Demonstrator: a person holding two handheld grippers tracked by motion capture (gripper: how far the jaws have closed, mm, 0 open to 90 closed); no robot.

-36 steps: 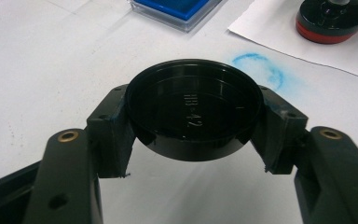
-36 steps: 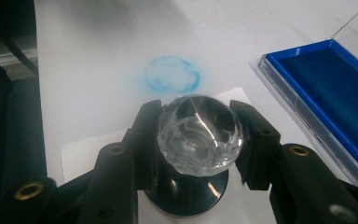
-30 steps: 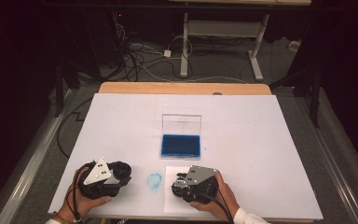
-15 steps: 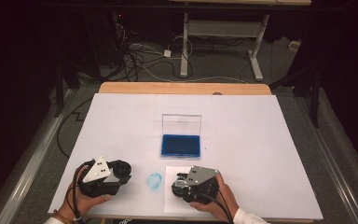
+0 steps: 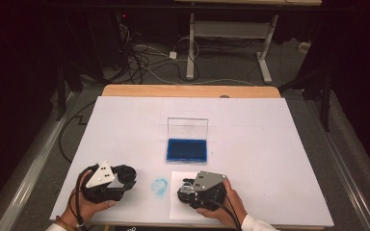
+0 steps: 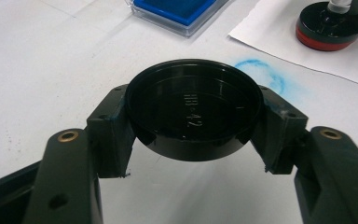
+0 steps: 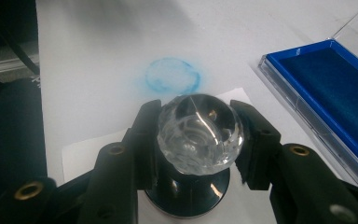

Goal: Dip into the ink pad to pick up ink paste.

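Hiding the stamp's (image 7: 193,186) base, its clear knob (image 7: 199,133) in the right gripper's (image 7: 196,140) closed jaws; left gripper (image 6: 193,126) clamping a black cap (image 6: 193,109).

Floor cables (image 5: 144,57) beyond white table (image 5: 270,144)

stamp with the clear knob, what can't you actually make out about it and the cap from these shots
- Stamp face: hidden in the right gripper view, since it points down at the paper sheet and the knob and jaws cover it.
- Stamp in the high view: covered by the right gripper and its grey plate.
- Black cap underside: faces away in the left gripper view.
- Cap's raised lettering: too small to read surely.
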